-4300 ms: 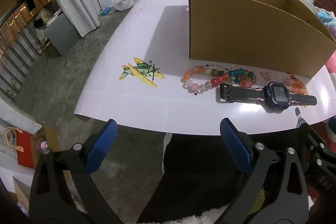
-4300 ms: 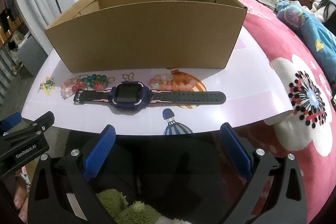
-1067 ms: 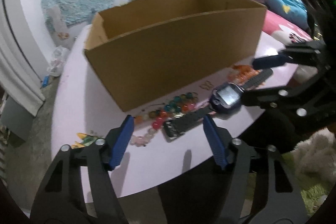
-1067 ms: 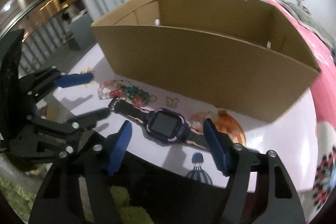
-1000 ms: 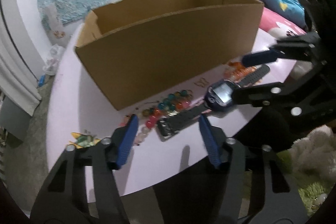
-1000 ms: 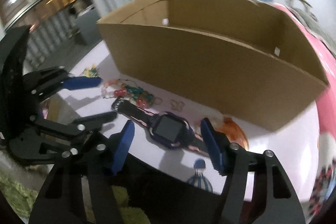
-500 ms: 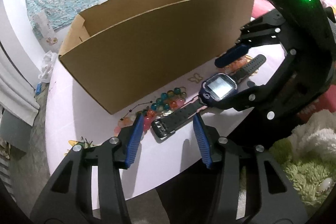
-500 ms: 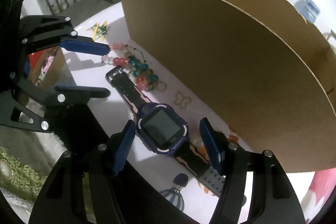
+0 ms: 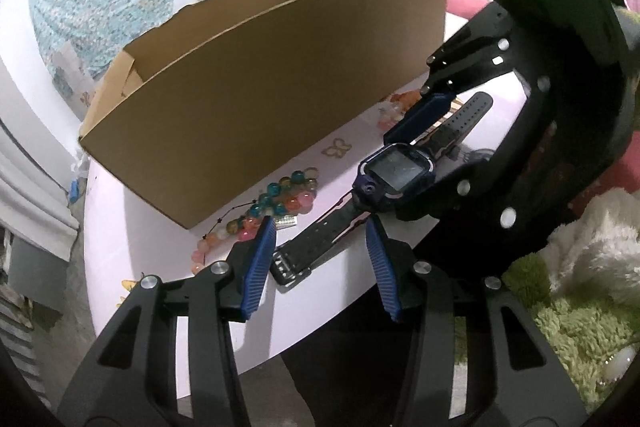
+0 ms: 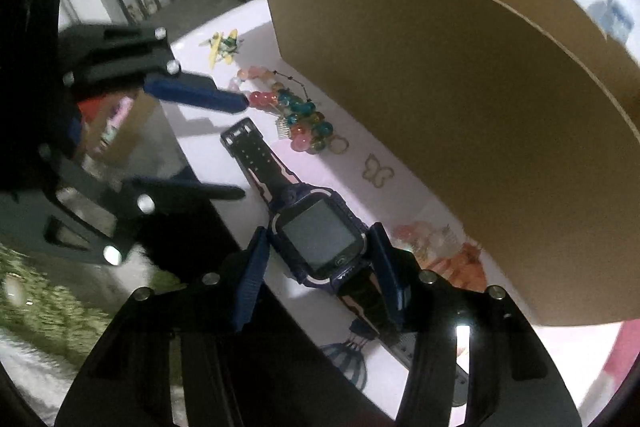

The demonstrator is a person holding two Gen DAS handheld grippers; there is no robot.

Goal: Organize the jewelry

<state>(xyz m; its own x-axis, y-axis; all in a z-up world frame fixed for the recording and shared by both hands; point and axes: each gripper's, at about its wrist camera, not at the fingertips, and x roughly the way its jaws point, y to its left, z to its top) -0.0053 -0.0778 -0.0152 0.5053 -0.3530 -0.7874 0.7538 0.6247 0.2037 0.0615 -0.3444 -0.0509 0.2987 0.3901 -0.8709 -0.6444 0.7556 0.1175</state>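
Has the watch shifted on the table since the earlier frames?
No. The watch lies where it did, before the cardboard box and beside the bead bracelet.

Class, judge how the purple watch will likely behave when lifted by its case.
The watch case looks rigid, so it should grip firmly. Its long rubbery straps lie flat and will probably droop. It seems light and unlikely to roll.

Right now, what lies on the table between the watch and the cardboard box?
In the right wrist view: a bead bracelet and a butterfly print.
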